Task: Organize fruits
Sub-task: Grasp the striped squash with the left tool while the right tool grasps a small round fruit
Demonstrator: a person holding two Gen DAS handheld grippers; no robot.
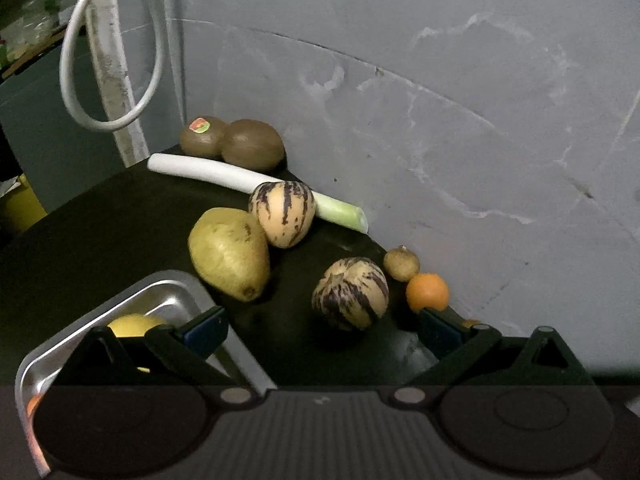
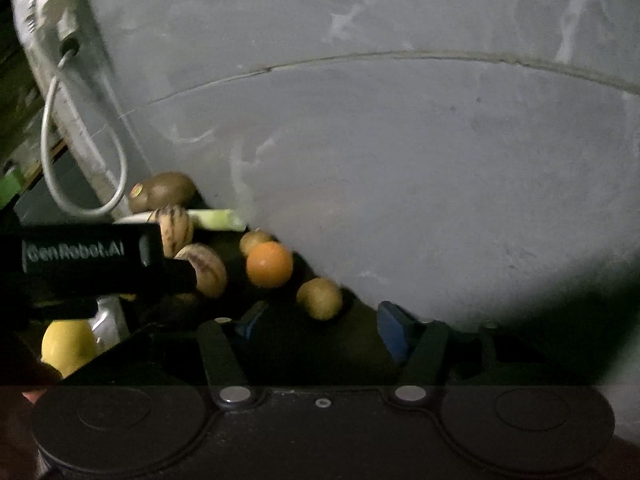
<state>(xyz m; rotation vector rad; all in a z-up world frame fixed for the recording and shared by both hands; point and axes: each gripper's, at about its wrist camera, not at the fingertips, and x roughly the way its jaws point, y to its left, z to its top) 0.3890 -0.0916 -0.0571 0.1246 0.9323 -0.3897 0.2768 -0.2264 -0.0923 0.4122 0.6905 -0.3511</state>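
Lying on the table (image 1: 100, 220): a dark top set against a grey wall (image 1: 440, 100), strewn with produce.
Left gripper (image 1: 324, 332): fingers wide apart, nothing between them; a striped melon (image 1: 350, 293) sits just ahead of the gap.
Right gripper (image 2: 320, 326): fingers apart and empty, with a small brown fruit (image 2: 320, 298) just beyond the tips.
Tray (image 1: 160, 292): a metal tray at the near left of the left wrist view, with a yellow fruit (image 1: 132, 324) inside, partly hidden by the left finger.
Pear (image 1: 230, 254): green-yellow, on the table beside the tray, touching a second striped melon (image 1: 284, 214).
Leek (image 1: 224, 174): lies behind that second melon, running toward the wall.
Kiwis (image 1: 232, 144): two brown ones side by side at the far corner, behind the leek; one bears a sticker.
Orange (image 1: 427, 292): close to the wall, touching another small brown fruit (image 1: 401, 264) behind it.
Cable (image 1: 80, 92): a white loop hanging at the far left, beyond the table edge.
Right wrist view, left side: the black body of the other gripper crosses in front of the striped melons.
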